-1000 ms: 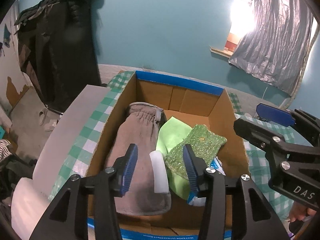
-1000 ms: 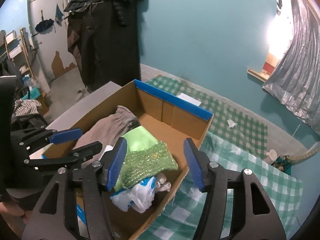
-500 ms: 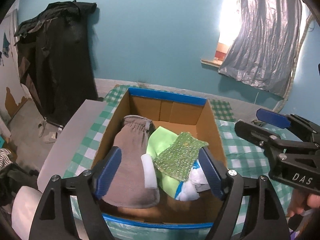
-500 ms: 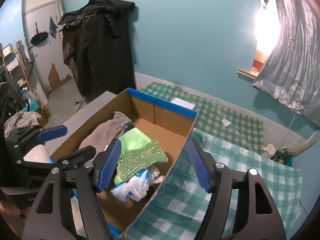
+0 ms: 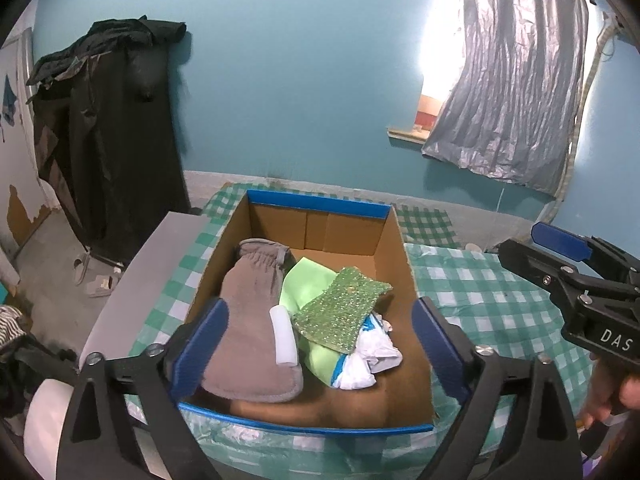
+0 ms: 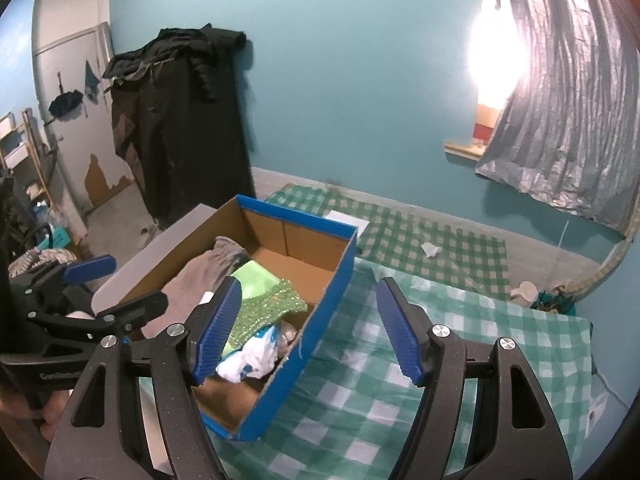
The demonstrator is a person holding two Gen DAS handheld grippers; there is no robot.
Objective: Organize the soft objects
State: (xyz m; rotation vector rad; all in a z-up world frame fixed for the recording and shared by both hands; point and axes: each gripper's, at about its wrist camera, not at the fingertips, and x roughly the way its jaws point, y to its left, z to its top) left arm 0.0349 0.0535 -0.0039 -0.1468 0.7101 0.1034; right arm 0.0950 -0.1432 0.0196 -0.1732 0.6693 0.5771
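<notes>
Hovering above the near edge of the cardboard box [image 5: 394, 240], the left gripper [image 5: 320, 344] is opening its jaws, nothing between them. The right gripper [image 6: 310, 328] hangs over the box's right wall, half spread and empty. Inside lie a grey fleece mitten [image 5: 248, 312], a lime cloth [image 5: 304, 284], a glittery green scouring pad [image 5: 344, 308], a white foam roll [image 5: 283, 336] and a crumpled plastic bag [image 5: 372, 356], probably gathered there for storage.

Window [image 5: 436, 56] glaring white, blowing out beside curtain [image 5: 512, 80]; room dimming leftward; fisheye edges bending, corners vignetting black; focus holding sharp.
</notes>
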